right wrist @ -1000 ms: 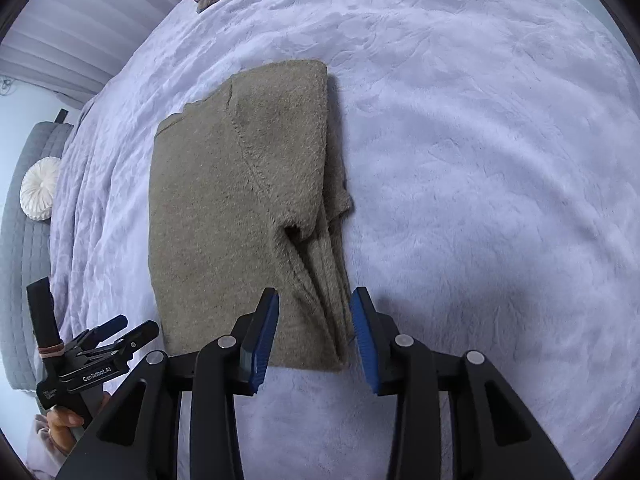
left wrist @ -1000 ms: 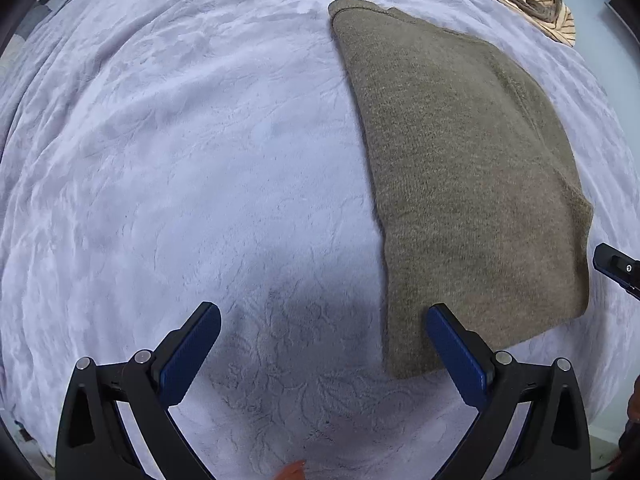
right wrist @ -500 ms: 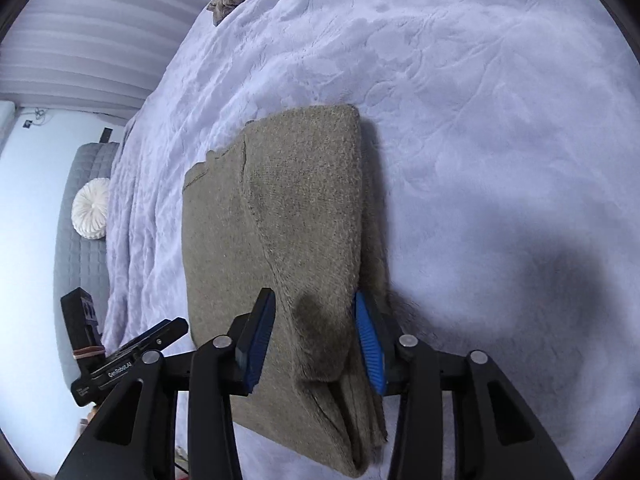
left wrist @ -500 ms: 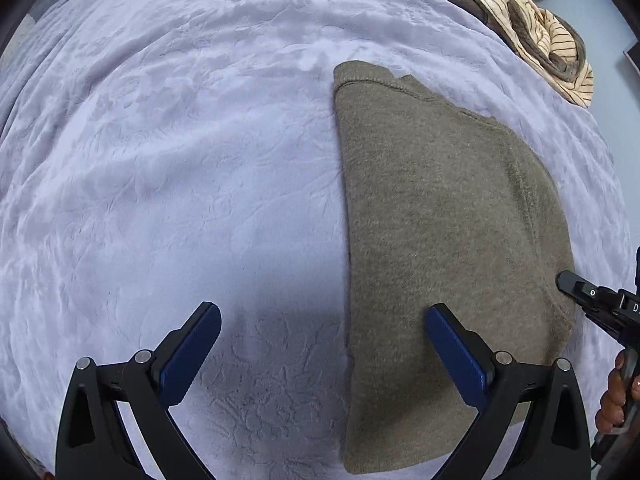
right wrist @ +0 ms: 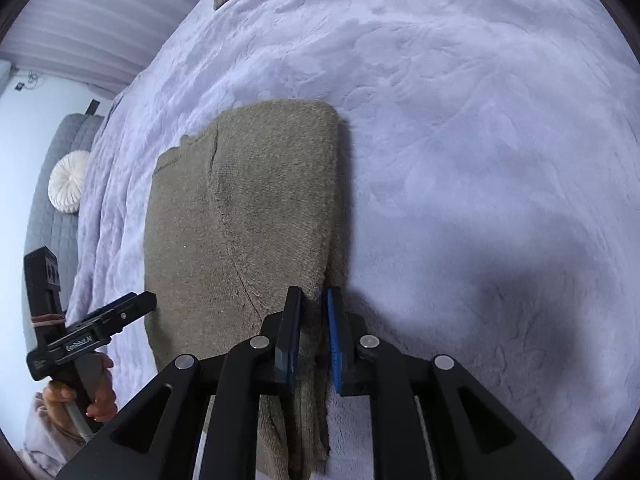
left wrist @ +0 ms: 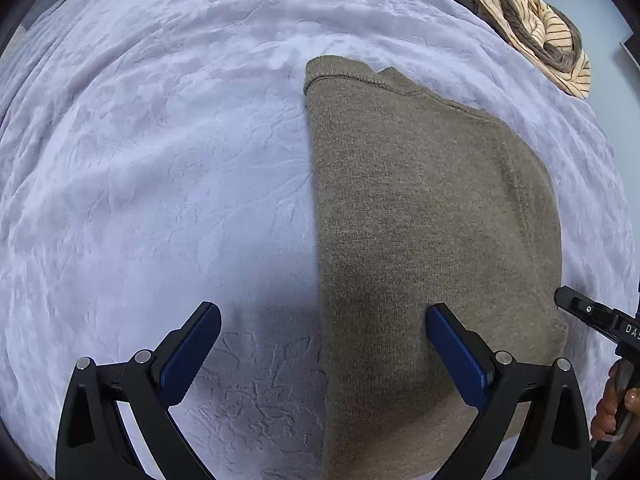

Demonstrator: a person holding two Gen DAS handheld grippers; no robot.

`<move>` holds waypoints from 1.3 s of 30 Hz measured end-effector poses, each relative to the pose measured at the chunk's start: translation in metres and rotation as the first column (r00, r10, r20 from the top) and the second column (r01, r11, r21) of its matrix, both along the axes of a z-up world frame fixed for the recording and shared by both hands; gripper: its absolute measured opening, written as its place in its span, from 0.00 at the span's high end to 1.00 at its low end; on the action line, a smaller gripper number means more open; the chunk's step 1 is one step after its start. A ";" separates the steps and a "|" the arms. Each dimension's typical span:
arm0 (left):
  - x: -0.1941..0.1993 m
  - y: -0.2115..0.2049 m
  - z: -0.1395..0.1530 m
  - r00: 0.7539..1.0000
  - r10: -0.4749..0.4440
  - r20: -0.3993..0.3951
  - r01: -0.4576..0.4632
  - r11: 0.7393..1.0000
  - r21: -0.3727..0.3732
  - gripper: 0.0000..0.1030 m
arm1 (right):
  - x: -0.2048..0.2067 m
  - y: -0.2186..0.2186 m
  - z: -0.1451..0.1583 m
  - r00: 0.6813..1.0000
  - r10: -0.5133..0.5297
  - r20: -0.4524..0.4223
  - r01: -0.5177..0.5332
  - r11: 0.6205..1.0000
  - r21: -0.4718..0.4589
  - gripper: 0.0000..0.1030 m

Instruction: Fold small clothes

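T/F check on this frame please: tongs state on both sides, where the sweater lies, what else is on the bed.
1. The right tongs have a fold of the olive knit sweater between their pads. True; the jaws are narrow and just opening slightly.
2. The left tongs are clamped on the sweater. False: they stand wide open, straddling its edge, one pad over the lavender blanket, the other over the knit.
3. The sweater lies spread out with both sleeves extended. False: it is folded into a narrow oblong.
4. A striped garment lies crumpled at the far edge of the bed. True.
5. A round white cushion sits beside the bed. True.
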State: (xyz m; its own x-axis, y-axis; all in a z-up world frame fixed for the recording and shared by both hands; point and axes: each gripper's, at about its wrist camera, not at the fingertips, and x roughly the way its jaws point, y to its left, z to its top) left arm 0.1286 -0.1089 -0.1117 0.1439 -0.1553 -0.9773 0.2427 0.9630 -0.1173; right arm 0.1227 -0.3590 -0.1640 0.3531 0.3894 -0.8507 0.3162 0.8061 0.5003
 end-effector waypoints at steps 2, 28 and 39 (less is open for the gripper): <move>0.000 0.002 -0.001 1.000 0.003 -0.003 -0.003 1.000 -0.001 0.00 | -0.005 -0.007 0.003 1.000 -0.015 -0.008 0.015 1.000 0.012 0.83; 0.027 0.007 -0.019 0.993 -0.041 -0.108 0.021 0.982 -0.186 0.00 | 0.004 -0.021 -0.023 1.000 -0.020 0.002 0.019 0.972 0.234 0.39; 0.031 -0.036 -0.044 0.968 -0.194 -0.158 0.136 0.939 -0.317 0.00 | 0.036 -0.002 -0.045 0.993 0.120 0.010 -0.116 0.938 0.328 0.39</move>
State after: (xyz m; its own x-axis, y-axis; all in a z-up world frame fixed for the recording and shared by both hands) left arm 0.1598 -0.1449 -0.1561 -0.0865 -0.4525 -0.8876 0.3415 0.8235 -0.4531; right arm 0.1591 -0.3613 -0.2087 0.2798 0.6850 -0.6726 0.2354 0.6303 0.7398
